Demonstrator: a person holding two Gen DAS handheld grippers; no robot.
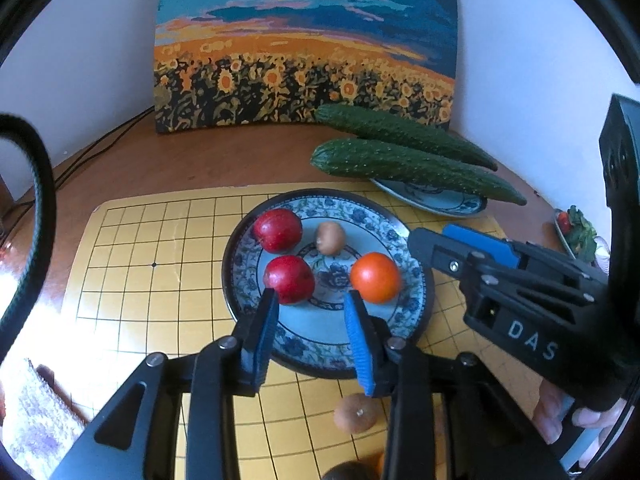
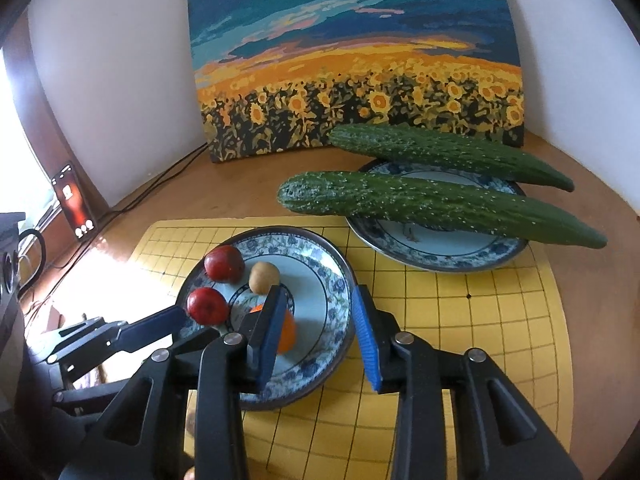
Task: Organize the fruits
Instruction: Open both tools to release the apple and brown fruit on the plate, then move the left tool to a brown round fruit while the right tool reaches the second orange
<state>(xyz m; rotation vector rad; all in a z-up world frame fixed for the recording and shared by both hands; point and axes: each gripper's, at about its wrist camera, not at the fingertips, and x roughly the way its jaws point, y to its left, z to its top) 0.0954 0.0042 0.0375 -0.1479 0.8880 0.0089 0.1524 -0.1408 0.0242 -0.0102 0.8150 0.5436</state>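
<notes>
A blue-patterned plate (image 1: 412, 304) on a yellow grid mat holds two red apples (image 1: 289, 279), (image 1: 277, 229), a brown kiwi (image 1: 330, 237) and an orange fruit (image 1: 375, 277). My left gripper (image 1: 312, 304) is open and empty above the plate's near side, beside the nearer apple. Another kiwi (image 1: 355, 413) lies on the mat below it. My right gripper (image 2: 320, 312) is open and empty over the same plate (image 2: 320, 264); its left finger partly hides the orange fruit (image 2: 287, 332). It also shows in the left wrist view (image 1: 436, 248).
Two long cucumbers (image 2: 440, 200), (image 2: 448, 150) lie across a second patterned plate (image 2: 440, 256) at the back right. A sunflower painting (image 1: 304, 48) leans against the wall. A phone (image 2: 74, 202) and cables are at the left. A small dish with greens (image 1: 576, 232) is far right.
</notes>
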